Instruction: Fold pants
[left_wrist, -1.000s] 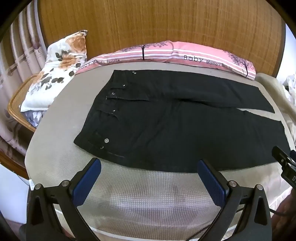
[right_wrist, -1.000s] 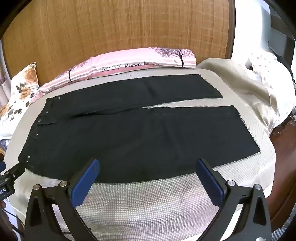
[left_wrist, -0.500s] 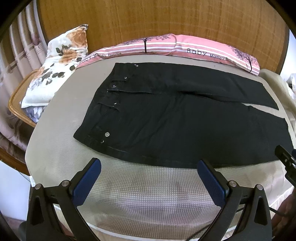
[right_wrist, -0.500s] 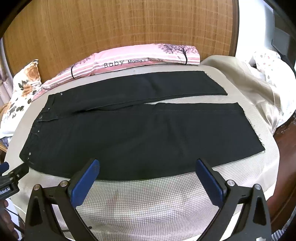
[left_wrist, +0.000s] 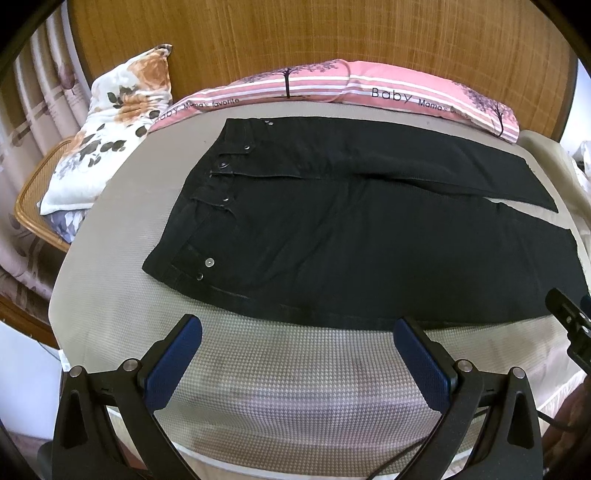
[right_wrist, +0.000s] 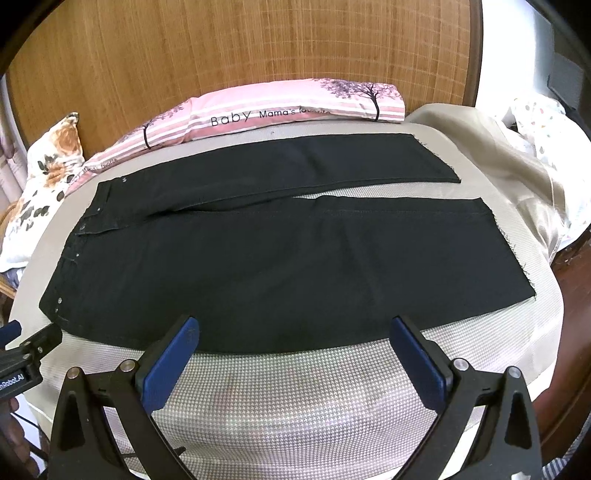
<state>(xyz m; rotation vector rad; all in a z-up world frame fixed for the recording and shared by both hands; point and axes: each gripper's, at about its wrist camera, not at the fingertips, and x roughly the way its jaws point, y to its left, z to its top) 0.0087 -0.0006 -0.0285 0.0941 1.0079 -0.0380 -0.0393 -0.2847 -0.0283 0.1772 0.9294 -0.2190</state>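
So nothing's folded yet; the black pants (right_wrist: 266, 266) lie flat across the bed (right_wrist: 295, 391), waistband on the left, legs apart; left gripper (left_wrist: 297, 349) and right gripper (right_wrist: 295, 347) both hover wide open, empty, probably just short of the near edge; next is pinching that edge.

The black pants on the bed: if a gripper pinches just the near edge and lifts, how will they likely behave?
The black pants lie fully flat with soft creases, so they will probably droop, not hold shape. The denim-like weave and metal rivets suggest some weight, so one corner likely drags. The textured bed cover may resist sliding. Both the left gripper and right gripper are open.
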